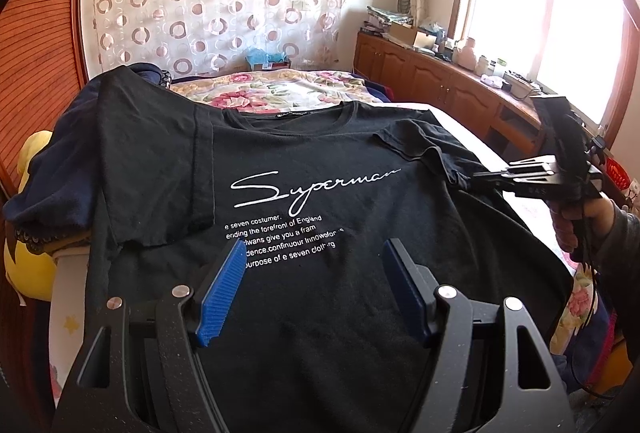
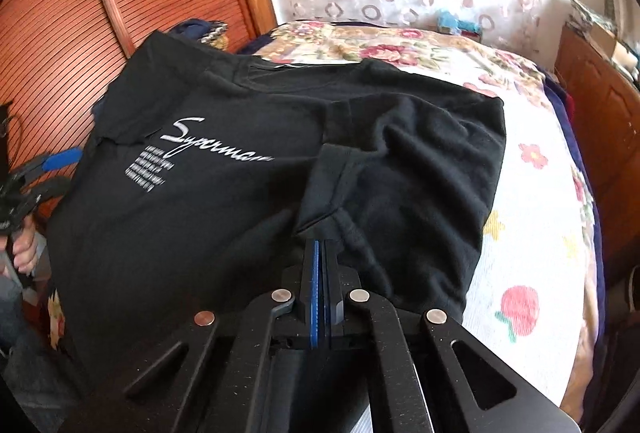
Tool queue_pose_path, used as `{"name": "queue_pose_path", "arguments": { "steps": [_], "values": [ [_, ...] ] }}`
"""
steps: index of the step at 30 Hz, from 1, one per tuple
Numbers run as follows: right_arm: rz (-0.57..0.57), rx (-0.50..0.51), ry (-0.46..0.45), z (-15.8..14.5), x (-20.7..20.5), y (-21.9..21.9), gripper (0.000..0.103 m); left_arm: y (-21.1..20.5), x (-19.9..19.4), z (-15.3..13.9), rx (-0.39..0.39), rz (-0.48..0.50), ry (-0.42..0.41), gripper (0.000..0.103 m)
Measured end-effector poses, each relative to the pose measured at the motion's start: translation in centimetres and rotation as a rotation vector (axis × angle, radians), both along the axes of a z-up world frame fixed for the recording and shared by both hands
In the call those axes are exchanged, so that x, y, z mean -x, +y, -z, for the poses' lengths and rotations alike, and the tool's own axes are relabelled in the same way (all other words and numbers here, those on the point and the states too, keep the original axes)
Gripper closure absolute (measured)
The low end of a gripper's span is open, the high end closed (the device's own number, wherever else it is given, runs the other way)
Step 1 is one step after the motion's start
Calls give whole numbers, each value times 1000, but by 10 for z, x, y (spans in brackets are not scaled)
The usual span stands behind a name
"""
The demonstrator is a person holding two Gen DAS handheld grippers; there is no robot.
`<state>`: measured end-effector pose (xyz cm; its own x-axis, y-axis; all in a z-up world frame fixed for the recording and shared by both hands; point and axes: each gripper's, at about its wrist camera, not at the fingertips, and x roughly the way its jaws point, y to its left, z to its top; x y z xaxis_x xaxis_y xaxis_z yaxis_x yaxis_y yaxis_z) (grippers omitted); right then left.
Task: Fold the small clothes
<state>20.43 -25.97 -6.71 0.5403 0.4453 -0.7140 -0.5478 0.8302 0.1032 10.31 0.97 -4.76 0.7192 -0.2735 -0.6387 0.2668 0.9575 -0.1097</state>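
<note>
Our shirt (image 1: 320,217) lies spread on the bed (image 2: 532,217). Our right gripper (image 2: 320,245) is clamped on its sleeve (image 2: 324,189); our left gripper (image 1: 314,269) hovers over the hem, jaws apart. Pulling unevenly could bunch the fabric.

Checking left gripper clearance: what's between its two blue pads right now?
Only the black T-shirt: its flat front panel and the end of the white printed text. The left gripper hangs open over it, gripping nothing. Left wrist view shows it.
</note>
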Motion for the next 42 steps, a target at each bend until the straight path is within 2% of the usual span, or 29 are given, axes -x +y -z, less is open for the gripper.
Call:
{"name": "queue_pose_path", "arguments": {
  "steps": [5,9,11,13,16,21,22,24,28,35,39,42],
  "values": [
    [-38,7,-13,0,20,1,102,-1,0,1,-1,0,1,32],
    [3,13,-78,-12,13,-8,101,-2,1,1,1,1,0,32],
    [21,16,-84,-13,1,-9,93,-2,0,1,-1,6,1,32],
    [37,35,-87,-10,-14,-6,77,-4,0,1,-5,10,1,32],
    [39,42,-53,0,-33,1,72,-7,0,2,-5,12,3,32],
    [35,40,6,13,-44,6,71,-6,0,5,-3,10,12,32],
    [31,53,11,12,-44,7,73,-6,0,6,2,11,14,32],
    [12,61,24,9,-44,10,89,-6,1,6,11,12,15,32],
    [-26,104,-22,3,-27,15,93,-9,3,5,10,15,10,32],
    [-46,68,-9,2,-3,4,94,-7,2,3,8,12,6,32],
    [-17,73,-25,2,8,-1,94,-6,1,4,8,6,8,32],
    [-34,63,-38,-5,14,0,90,-4,0,3,5,1,8,32]
  ]
}}
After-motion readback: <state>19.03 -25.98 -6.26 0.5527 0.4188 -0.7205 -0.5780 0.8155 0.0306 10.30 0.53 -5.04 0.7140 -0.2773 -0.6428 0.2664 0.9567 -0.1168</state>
